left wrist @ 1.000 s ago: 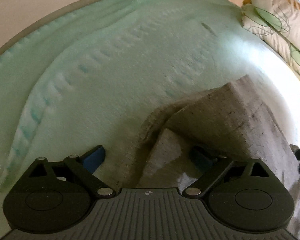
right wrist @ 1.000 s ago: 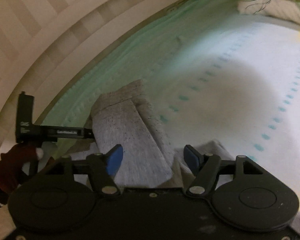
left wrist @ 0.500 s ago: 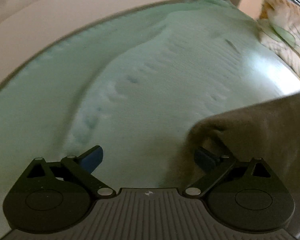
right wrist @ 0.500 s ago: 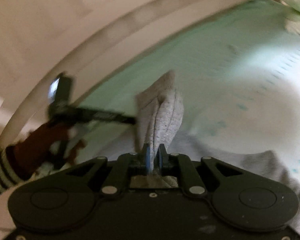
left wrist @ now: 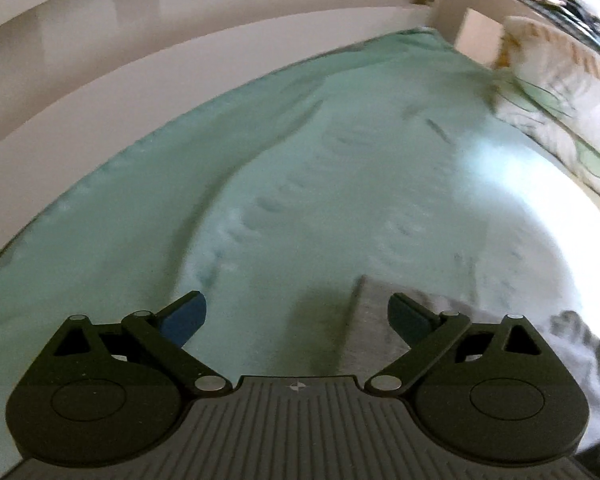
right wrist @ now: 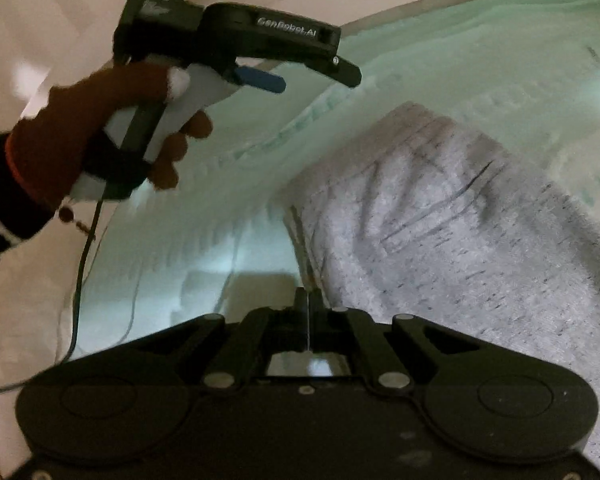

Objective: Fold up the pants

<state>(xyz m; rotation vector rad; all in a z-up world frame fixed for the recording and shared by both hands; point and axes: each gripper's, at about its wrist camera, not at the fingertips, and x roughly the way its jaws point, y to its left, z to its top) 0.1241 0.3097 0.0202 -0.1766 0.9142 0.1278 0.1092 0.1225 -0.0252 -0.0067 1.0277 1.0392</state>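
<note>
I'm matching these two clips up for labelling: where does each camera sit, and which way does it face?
Left wrist: sits on the left gripper, looking down its open fingers at the green bedsheet, the pillow and a corner of the grey pants.
Right wrist: sits on the right gripper, shut on the pants' edge, facing the pants; the left hand shows, holding its gripper.
Shared: sheet, pants, left gripper.

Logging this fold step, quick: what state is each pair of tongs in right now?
Left tongs: open, holding nothing, above the green sheet.
Right tongs: shut on an edge of the grey pants.
</note>
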